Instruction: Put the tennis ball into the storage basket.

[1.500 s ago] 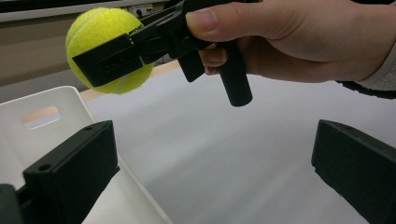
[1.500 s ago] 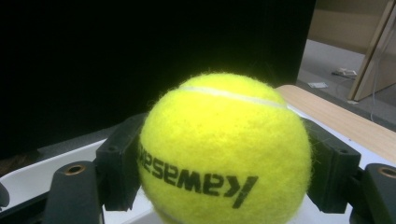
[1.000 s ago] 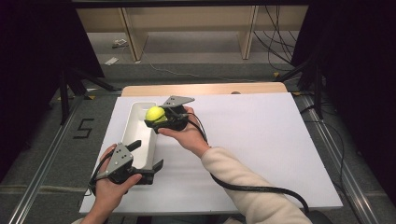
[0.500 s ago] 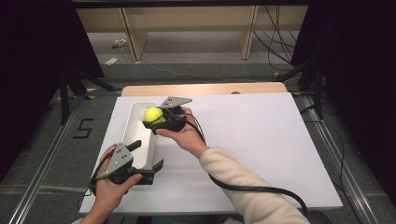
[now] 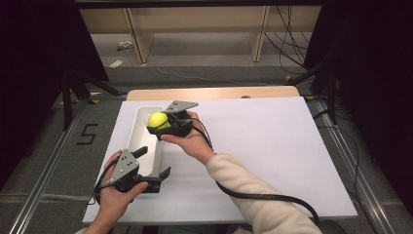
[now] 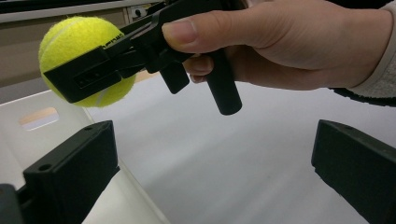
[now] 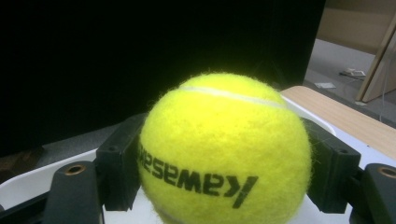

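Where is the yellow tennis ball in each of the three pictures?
High view: the tennis ball sits left of centre, clamped in the right gripper over the white tray.
Left gripper view: the ball is at upper left, above the tray wall.
Right gripper view: it is at the centre, between the jaws.
Shared landmark: the white tray.

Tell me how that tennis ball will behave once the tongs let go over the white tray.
The tennis ball is round and fuzzy, so it will probably bounce, then roll along the long white tray. Its felt likely grips well: the right tongs hold it by its sides alone. It looks light.
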